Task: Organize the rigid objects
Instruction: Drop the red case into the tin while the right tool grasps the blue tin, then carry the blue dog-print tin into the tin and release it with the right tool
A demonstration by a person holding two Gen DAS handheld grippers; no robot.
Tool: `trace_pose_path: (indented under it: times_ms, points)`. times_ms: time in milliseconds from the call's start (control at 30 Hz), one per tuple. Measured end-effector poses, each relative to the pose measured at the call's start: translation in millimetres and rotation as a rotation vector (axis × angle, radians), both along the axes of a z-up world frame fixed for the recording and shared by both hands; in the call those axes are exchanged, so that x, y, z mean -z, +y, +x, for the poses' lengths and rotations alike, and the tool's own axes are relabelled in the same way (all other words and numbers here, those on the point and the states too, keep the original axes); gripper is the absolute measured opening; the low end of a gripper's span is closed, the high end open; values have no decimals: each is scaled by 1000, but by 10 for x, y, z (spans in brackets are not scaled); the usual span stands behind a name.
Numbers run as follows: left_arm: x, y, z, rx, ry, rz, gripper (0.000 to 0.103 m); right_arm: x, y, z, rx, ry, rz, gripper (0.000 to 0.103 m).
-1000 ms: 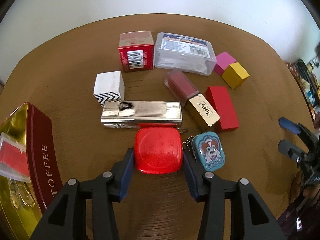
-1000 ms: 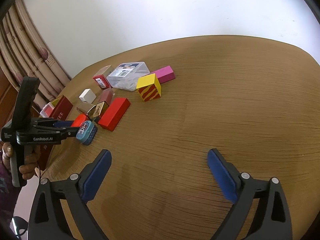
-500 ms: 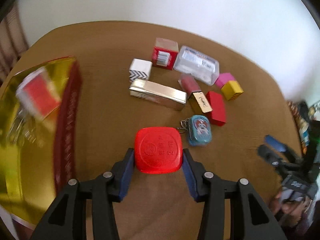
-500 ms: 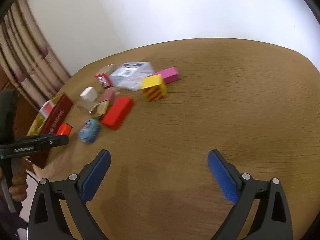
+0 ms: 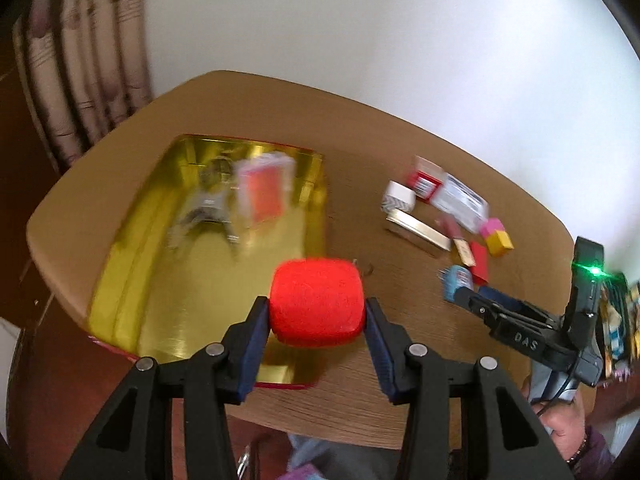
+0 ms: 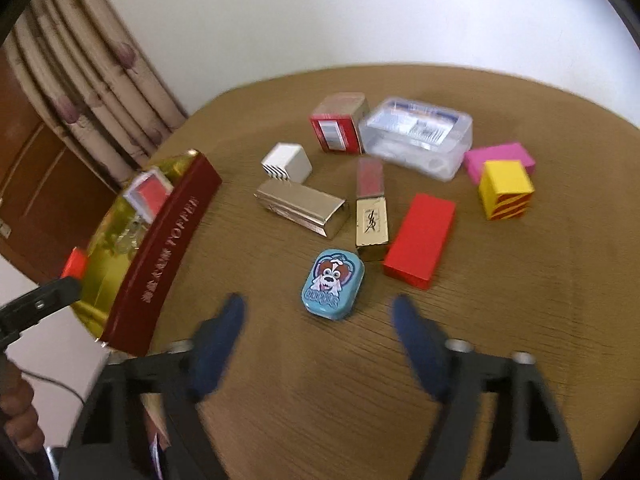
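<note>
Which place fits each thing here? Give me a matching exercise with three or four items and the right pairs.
Things:
1. red case
2. blue dog tin
3. yellow striped cube
4. small clear box with red card

Places:
A. inside the gold toffee tin
B. beside the pink block
C. between the left gripper pads
D. on the table ahead of the right gripper, whose jaws are closing

Pairs: 1-C, 2-D, 3-B, 4-A

On the surface point(image 6: 520, 340) lie nine loose things: one blue dog tin point(image 6: 333, 285), one gold case point(image 6: 301, 207), one lipstick box point(image 6: 371, 208), one clear plastic box point(image 6: 418, 136), two cartons (red point(image 6: 339, 124), white point(image 6: 287, 163)) and three blocks (red point(image 6: 420, 235), yellow point(image 6: 506, 190), pink point(image 6: 500, 157)). One toffee tin point(image 6: 160, 252); one red case point(image 5: 317, 302).
</note>
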State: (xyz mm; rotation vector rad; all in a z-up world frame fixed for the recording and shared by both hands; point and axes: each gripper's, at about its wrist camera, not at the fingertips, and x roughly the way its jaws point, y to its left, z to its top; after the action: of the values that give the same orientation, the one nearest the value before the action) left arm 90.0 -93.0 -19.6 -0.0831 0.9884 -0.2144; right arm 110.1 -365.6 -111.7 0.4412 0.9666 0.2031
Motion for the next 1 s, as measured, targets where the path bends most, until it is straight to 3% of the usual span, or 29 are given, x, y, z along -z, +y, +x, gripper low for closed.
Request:
trace_pose_path:
  times_ms: [233,300,400,600,700,900,933,1000]
  points:
    - [-72,250,79,-19,-62,67,51,61,69,168,40,53,-4,57]
    - [-26,330,162,-26,-39,56,51,69,86,202,42,69,-27,54]
    - [50,410,259,-56,-14,26,51,70,108,248,42,85,-57,32]
    - [17,611,219,-108,9,-41,54,73,129,250,30,82,-81,31]
    - [35,667,107,-115,33,-109,54,69,134,230,22,77,-74,31]
    - [48,804,-228,-129,-27,-213,54,-110,195,145,-3,52,-11,30]
    - [61,858,-263,-137,-32,-252,54,-207,243,124,-17,34,-2,30]
    - [152,1068,-320,-191,-12,-406,54,-411,377,116,-56,-2,12,30]
